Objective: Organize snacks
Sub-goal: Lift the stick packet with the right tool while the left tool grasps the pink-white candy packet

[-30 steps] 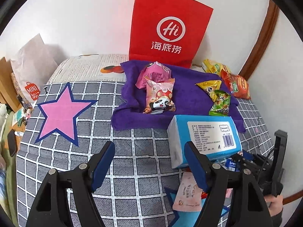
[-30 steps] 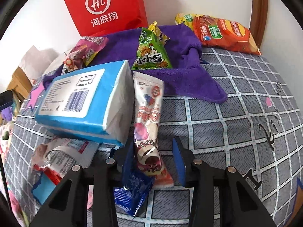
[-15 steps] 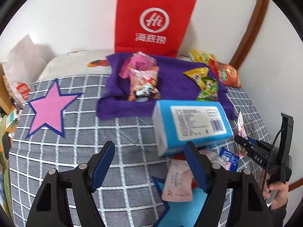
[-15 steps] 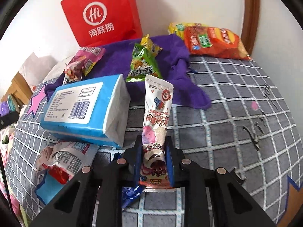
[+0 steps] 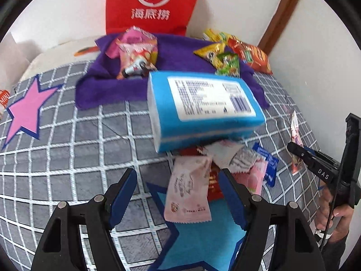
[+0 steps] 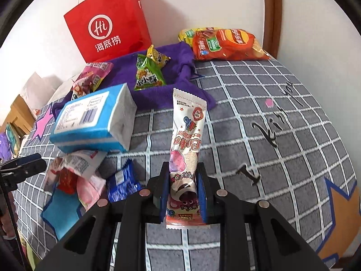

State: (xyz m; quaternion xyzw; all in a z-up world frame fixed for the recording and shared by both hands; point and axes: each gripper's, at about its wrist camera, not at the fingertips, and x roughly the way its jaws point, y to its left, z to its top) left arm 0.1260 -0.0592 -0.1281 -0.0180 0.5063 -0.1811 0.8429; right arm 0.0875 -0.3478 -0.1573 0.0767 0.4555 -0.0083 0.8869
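Observation:
My right gripper (image 6: 183, 189) is shut on a long white and pink snack stick packet (image 6: 187, 131) and holds it upright above the checked cloth. That packet also shows in the left wrist view (image 5: 295, 140), held by the right gripper (image 5: 293, 146). My left gripper (image 5: 178, 192) is open and empty, over a pale pink packet (image 5: 187, 194) in a pile of small snacks by a blue star (image 5: 203, 239). A blue tissue pack (image 5: 203, 110) lies on the pile's far edge. A purple towel (image 6: 126, 72) holds pink (image 6: 92, 79) and green (image 6: 147, 75) snack bags.
A red paper bag (image 6: 108, 22) stands against the wall behind the towel. Orange and yellow chip bags (image 6: 225, 44) lie at the back right. A pink star (image 5: 24, 110) is on the left of the cloth. A brown door frame (image 6: 271, 13) runs up at the right.
My right gripper shut on the snack stick packet and lifted it upright off the cloth. My left gripper moved forward and right, over the snack pile, still open.

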